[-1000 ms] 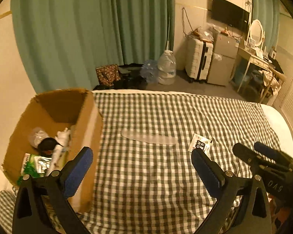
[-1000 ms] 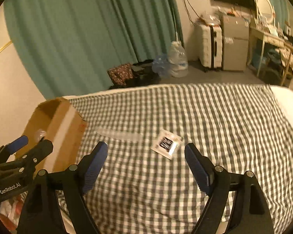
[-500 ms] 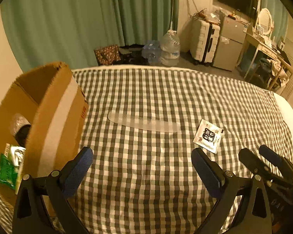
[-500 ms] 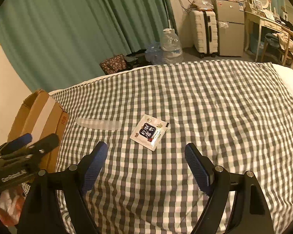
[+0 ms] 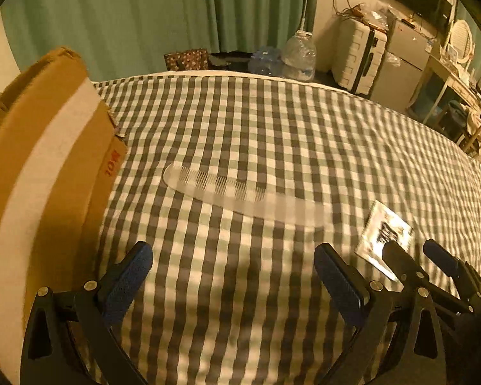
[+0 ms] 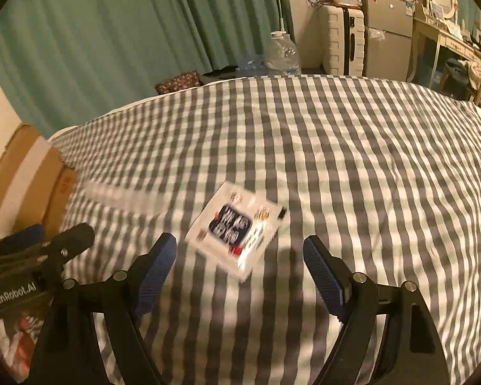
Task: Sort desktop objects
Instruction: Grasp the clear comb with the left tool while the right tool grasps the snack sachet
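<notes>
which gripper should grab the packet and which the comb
Right for the packet: it lies just ahead of the open right gripper, nearly centred between its fingers. Left for the clear comb: it lies ahead of the open left gripper, on the side nearer the cardboard box.

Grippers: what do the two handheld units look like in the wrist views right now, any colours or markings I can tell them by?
Both look alike: the left gripper and right gripper have black angular frames with silver bolt heads and ribbed dark-blue pads on the fingers. The left unit's body carries white "GenRobot.AI" lettering. No cables or sleeves are visible.
</notes>
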A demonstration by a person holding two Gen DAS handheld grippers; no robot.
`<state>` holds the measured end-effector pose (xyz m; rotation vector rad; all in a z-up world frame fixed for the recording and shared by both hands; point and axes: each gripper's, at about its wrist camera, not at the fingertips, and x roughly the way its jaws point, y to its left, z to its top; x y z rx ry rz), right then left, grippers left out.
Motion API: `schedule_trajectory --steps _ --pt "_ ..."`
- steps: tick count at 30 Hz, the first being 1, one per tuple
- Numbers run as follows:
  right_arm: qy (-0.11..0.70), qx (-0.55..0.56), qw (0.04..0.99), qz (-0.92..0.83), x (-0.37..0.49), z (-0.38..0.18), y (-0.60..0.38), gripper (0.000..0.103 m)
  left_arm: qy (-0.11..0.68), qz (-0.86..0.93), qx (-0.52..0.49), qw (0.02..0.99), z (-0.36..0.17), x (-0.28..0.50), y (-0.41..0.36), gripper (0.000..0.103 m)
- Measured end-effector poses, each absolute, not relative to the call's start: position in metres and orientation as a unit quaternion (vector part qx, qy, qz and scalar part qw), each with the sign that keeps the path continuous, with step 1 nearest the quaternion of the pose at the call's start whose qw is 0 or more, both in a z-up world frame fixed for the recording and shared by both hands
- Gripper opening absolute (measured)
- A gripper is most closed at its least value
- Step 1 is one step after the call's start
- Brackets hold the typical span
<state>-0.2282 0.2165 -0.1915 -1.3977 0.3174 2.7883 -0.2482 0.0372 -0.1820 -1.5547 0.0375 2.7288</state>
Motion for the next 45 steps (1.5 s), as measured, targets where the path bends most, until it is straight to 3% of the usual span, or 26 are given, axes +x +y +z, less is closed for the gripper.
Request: schedule_trajectory --steps 13,15,19,22,25,27,28,29,30,32,45 --pt "0.036 -0.465 -0.006 0.884 -0.249 -0.215 0.185 0.082 -0.055 0.864 -0.500 -0.029 -0.211 -0.280 0.041 0.103" --pt "0.025 -0.463 0.009 0.886 -0.246 -0.217 0.181 0.075 -0.055 0.855 -0.514 -0.034 -0.219 -0.289 0.045 0.103" --pt "0.043 -0.459 0.026 0.887 -0.240 -0.214 0.193 0.045 -0.062 0.853 -0.516 -0.042 -0.226 -0.296 0.047 0.103" --pt "0.062 -0.459 0.030 0.886 -0.238 -0.212 0.203 0.035 -0.041 0.853 -0.519 -0.031 -0.229 -0.297 0.051 0.102" --pt "0.062 -0.456 0.032 0.887 -0.236 -0.208 0.205 0.028 -0.029 0.853 -0.521 -0.005 -0.225 -0.288 0.048 0.082" --pt "0.067 -0.453 0.026 0.889 -0.234 -0.204 0.206 0.018 -0.033 0.850 -0.525 0.016 -0.220 -0.280 0.041 0.053" --pt "0.073 -0.453 0.019 0.888 -0.234 -0.202 0.206 0.007 -0.037 0.849 -0.527 0.025 -0.218 -0.279 0.041 0.042" --pt "0.075 -0.451 0.016 0.889 -0.234 -0.199 0.208 0.005 -0.044 0.844 -0.532 0.042 -0.216 -0.276 0.038 0.025" --pt "0.074 -0.449 0.015 0.890 -0.236 -0.197 0.211 0.005 -0.053 0.839 -0.538 0.057 -0.215 -0.274 0.035 0.015" --pt "0.076 -0.441 0.021 0.894 -0.232 -0.193 0.212 0.004 -0.065 0.831 -0.548 0.071 -0.215 -0.269 0.032 0.004" --pt "0.133 -0.422 0.007 0.897 -0.206 -0.169 0.231 0.003 -0.007 0.838 -0.530 0.128 -0.176 -0.222 0.047 0.004"
